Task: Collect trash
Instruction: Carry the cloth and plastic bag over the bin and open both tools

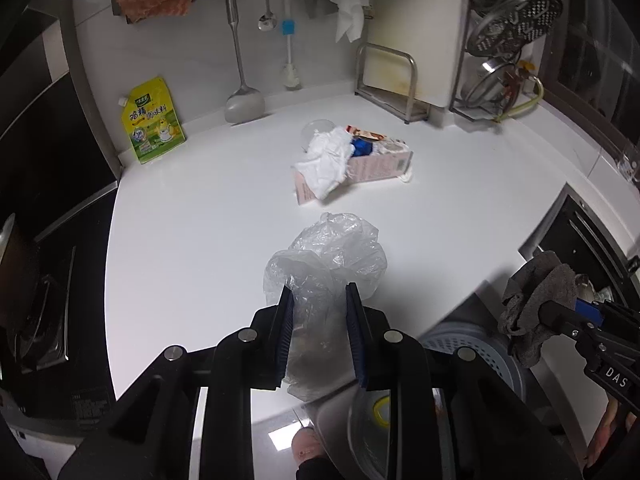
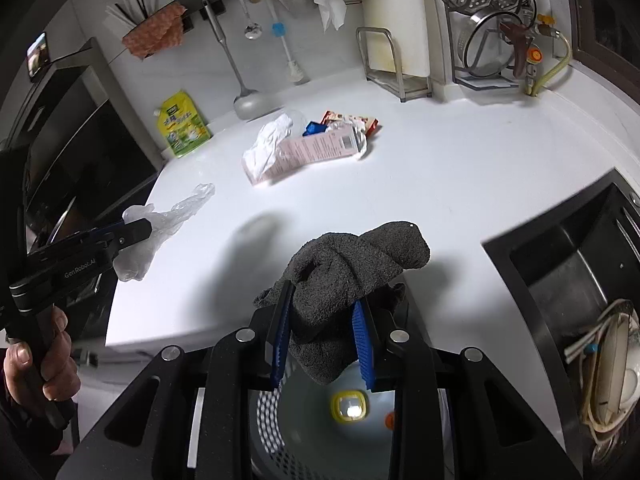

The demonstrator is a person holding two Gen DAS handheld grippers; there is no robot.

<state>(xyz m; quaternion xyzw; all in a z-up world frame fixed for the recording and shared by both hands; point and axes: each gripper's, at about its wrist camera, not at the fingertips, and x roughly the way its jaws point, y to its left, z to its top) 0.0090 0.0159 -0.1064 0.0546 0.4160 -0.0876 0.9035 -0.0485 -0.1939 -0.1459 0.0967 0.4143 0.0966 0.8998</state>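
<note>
My left gripper (image 1: 320,292) is shut on a crumpled clear plastic bag (image 1: 340,252), held above the front edge of the white counter (image 1: 200,208); the bag also shows in the right wrist view (image 2: 176,216). My right gripper (image 2: 322,300) is shut on a dark grey rag (image 2: 360,260), held over a grey perforated trash basket (image 2: 312,424); the rag also shows in the left wrist view (image 1: 536,304). A pile of trash lies mid-counter: a pink carton (image 1: 372,166), white crumpled paper (image 1: 328,160), a blue piece (image 1: 362,148) and a clear cup (image 1: 316,128).
A yellow-green seasoning pouch (image 1: 154,124) leans on the back wall. Utensils hang above. A metal rack (image 1: 392,80) with a cutting board and a pot-lid rack (image 1: 508,40) stand back right. A sink (image 2: 572,272) is at right, a black stove (image 1: 52,240) at left.
</note>
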